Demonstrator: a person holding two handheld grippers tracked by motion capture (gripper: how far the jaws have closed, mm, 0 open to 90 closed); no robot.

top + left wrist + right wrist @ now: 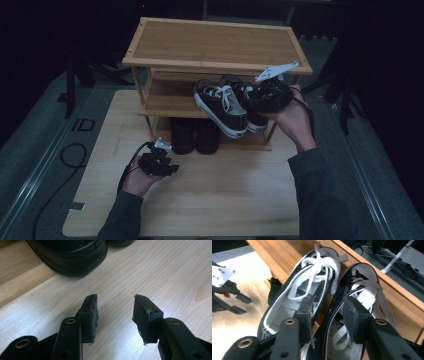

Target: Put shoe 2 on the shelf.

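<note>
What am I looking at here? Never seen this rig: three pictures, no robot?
No robot arm: a person at a table holds a hand-held gripper in each hand, a clamp with two black jaws.

The high view looks down from above the person's side. The other two come from cameras riding on each gripper, looking along its jaws.

On the table stands a wooden shoe rack. A pair of black-and-white sneakers sits on its middle shelf, and dark shoes on the bottom one.

The left hand-held gripper is low over the bare table, jaws open and empty. The right hand-held gripper is at the sneakers, its jaws straddling the adjoining inner walls of the two shoes. Whether the pads press them, I cannot tell.
</note>
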